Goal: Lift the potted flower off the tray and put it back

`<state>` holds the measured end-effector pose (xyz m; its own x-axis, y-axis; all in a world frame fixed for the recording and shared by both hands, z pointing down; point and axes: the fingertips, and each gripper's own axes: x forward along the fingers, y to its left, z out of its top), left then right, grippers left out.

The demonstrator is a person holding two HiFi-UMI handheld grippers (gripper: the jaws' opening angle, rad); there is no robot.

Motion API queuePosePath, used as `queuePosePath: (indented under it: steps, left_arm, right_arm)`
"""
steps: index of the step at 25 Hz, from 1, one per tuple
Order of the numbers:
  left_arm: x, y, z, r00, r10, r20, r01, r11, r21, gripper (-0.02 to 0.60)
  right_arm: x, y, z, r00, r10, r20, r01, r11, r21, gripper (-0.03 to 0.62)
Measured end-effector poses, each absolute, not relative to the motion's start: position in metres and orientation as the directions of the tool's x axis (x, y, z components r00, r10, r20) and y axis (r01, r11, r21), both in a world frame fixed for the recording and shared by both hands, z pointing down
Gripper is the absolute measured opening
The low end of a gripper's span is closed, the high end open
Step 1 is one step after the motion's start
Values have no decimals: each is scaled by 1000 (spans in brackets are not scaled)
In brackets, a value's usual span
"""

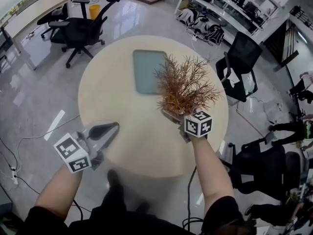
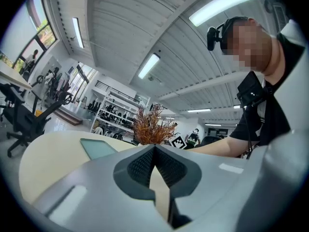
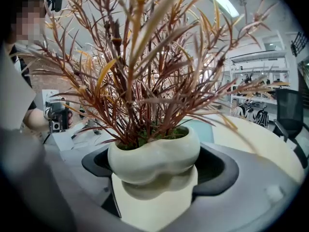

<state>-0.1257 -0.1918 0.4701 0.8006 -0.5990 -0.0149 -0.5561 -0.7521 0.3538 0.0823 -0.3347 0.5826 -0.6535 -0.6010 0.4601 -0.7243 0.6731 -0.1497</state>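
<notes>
Head view: the right gripper (image 1: 172, 116) is holding the potted flower (image 1: 186, 84) above the worktop (image 1: 112, 97), just near-right of the tray (image 1: 146, 70), probably mid-carry.

Left gripper view: the left gripper (image 2: 154, 151) is idling, jaws clenched on nothing.

Right gripper view: the wide-set jaws are clasping the pot's sides, so it is sitting upright.

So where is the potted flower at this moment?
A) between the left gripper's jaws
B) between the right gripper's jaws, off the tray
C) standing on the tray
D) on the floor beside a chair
B: in the right gripper view the potted flower sits between the jaws of the right gripper, and the head view shows the tray to its side with no pot on it.
</notes>
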Motion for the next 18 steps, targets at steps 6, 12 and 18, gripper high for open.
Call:
queuePosePath:
  steps: [6,12,18]
  left_arm:
    - [-104,-154,476,799,-601,-22,-555,-751,358,-6]
    - [-100,-132,486,789,-615,-11,-571,-739,358,-6]
    - [-108,-114,491,776,-631,5,-591,-723,358,-6]
  right_arm:
    - [86,-294,600,-665,-576,474,-710,684,-166,505]
    - [92,-272,623,-659,-572,488,-716,675,-175,505]
    - [97,-256,653,-643,-566,517,-727,662,-180,505]
